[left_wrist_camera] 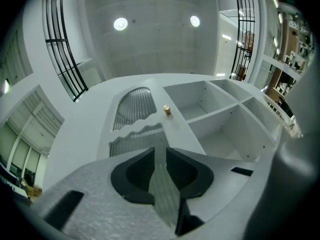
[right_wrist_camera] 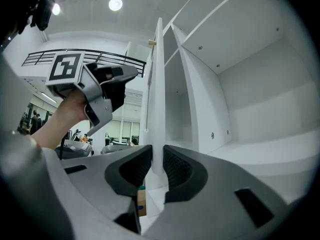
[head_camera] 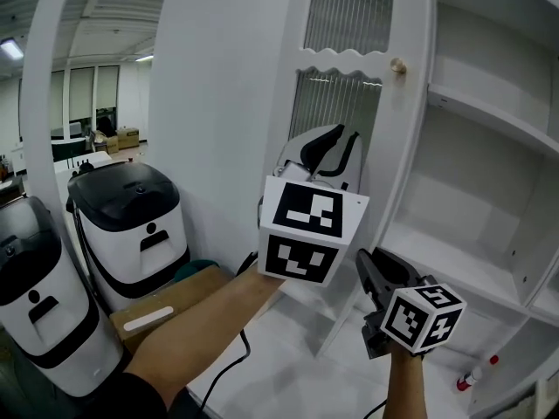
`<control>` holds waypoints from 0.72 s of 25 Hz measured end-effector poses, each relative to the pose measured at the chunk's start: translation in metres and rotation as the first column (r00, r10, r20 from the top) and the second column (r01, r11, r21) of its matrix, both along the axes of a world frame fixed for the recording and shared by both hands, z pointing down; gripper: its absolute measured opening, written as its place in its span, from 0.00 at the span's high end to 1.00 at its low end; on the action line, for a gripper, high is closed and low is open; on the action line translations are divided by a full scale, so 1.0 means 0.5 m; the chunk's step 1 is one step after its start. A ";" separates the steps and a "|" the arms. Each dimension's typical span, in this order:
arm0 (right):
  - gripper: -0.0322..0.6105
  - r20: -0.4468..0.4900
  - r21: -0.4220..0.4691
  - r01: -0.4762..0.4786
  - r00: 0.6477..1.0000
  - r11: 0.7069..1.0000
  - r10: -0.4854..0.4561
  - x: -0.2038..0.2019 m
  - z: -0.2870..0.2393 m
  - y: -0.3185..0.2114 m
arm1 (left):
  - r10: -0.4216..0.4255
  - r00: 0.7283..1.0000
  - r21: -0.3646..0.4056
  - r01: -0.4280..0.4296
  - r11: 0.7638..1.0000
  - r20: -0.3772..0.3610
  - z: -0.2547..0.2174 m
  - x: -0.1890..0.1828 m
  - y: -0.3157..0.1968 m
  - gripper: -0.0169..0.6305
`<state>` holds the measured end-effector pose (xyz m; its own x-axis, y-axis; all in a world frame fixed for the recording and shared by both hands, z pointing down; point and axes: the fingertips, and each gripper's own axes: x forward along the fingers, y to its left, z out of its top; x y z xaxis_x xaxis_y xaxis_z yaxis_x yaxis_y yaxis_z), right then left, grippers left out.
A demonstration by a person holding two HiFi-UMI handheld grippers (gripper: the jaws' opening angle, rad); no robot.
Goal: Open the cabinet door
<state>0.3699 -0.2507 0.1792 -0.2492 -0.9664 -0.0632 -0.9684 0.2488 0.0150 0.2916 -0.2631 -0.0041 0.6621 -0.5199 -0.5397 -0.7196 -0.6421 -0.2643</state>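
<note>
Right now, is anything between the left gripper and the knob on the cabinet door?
Nothing visible does. The left gripper points up at the cabinet door with open, empty jaws, and the knob shows clear beyond them.

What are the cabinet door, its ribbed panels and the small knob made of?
White cabinet door: looks like painted wood or board, smooth satin surface, scalloped edges. Ribbed panels: probably reeded glass or acrylic, translucent vertical flutes. Small round knob: tan, wood or brass; too small to tell.
</note>
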 end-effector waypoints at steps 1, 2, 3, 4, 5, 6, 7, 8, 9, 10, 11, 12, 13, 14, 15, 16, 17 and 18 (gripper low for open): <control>0.83 0.001 0.002 -0.002 1.000 1.000 0.002 -0.002 0.000 0.002 | -0.005 1.000 -0.015 0.005 1.000 0.005 0.015 -0.005 -0.003 0.85; 0.83 0.001 0.004 -0.006 1.000 1.000 0.006 -0.003 -0.001 0.004 | -0.010 1.000 -0.030 0.010 1.000 0.011 0.031 -0.010 -0.005 0.85; 0.83 0.000 0.006 -0.012 1.000 1.000 0.012 -0.005 -0.001 0.006 | -0.013 1.000 -0.044 0.014 0.999 0.016 0.047 -0.014 -0.008 0.85; 0.83 -0.001 0.008 -0.018 1.000 1.000 0.018 -0.008 -0.002 0.008 | -0.016 1.000 -0.058 0.017 0.998 0.021 0.061 -0.019 -0.011 0.85; 0.83 -0.003 0.009 -0.024 1.000 1.000 0.024 -0.010 -0.002 0.009 | -0.018 1.000 -0.072 0.020 0.997 0.025 0.074 -0.024 -0.014 0.85; 0.83 -0.004 0.010 -0.031 0.999 0.999 0.032 -0.013 -0.002 0.010 | -0.019 0.999 -0.084 0.021 0.996 0.029 0.086 -0.029 -0.017 0.85; 0.83 -0.005 0.011 -0.039 0.999 0.999 0.039 -0.016 -0.001 0.012 | -0.019 0.999 -0.094 0.022 0.995 0.035 0.099 -0.033 -0.019 0.85; 0.83 -0.005 0.012 -0.047 0.999 0.999 0.047 -0.018 -0.001 0.014 | -0.020 0.999 -0.103 0.024 0.994 0.043 0.112 -0.035 -0.021 0.85; 0.83 -0.004 0.013 -0.054 0.999 0.998 0.054 -0.021 0.000 0.016 | -0.020 0.998 -0.112 0.026 0.993 0.053 0.126 -0.036 -0.023 0.85; 0.83 -0.003 0.014 -0.059 0.998 0.998 0.059 -0.024 0.001 0.019 | -0.018 0.998 -0.125 0.026 0.992 0.063 0.142 -0.036 -0.025 0.85; 0.83 -0.003 0.015 -0.065 0.998 0.998 0.065 -0.026 0.001 0.021 | -0.014 0.997 -0.140 0.024 0.990 0.073 0.158 -0.034 -0.028 0.85; 0.83 -0.002 0.016 -0.072 0.997 0.997 0.072 -0.029 0.002 0.024 | -0.009 0.997 -0.155 0.022 0.988 0.082 0.174 -0.033 -0.030 0.85; 0.83 -0.002 0.015 -0.080 0.997 0.997 0.080 -0.032 0.002 0.027 | -0.004 0.996 -0.170 0.019 0.985 0.088 0.189 -0.033 -0.031 0.85; 0.83 -0.002 0.015 -0.088 0.996 0.996 0.088 -0.035 0.003 0.030 | 0.002 0.996 -0.184 0.016 0.983 0.094 0.203 -0.033 -0.032 0.85; 0.83 -0.002 0.013 -0.097 0.995 0.995 0.097 -0.038 0.004 0.032 | 0.007 0.995 -0.196 0.013 0.980 0.099 0.216 -0.034 -0.032 0.85; 0.83 -0.002 0.012 -0.107 0.994 0.994 0.107 -0.041 0.004 0.034 | 0.013 0.995 -0.207 0.009 0.978 0.104 0.227 -0.036 -0.032 0.85; 0.83 -0.001 0.013 -0.116 0.993 0.993 0.116 -0.043 0.004 0.036 | 0.018 0.994 -0.216 0.006 0.976 0.108 0.236 -0.037 -0.031 0.85; 0.83 0.001 0.014 -0.125 0.992 0.992 0.125 -0.046 0.004 0.038 | 0.023 0.993 -0.222 0.002 0.975 0.112 0.244 -0.040 -0.029 0.85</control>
<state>0.3471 -0.2315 0.1812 -0.1263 -0.9890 -0.0766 -0.9920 0.1254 0.0176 0.2718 -0.2778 0.1177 0.7183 -0.6110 -0.3328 -0.6862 -0.7011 -0.1938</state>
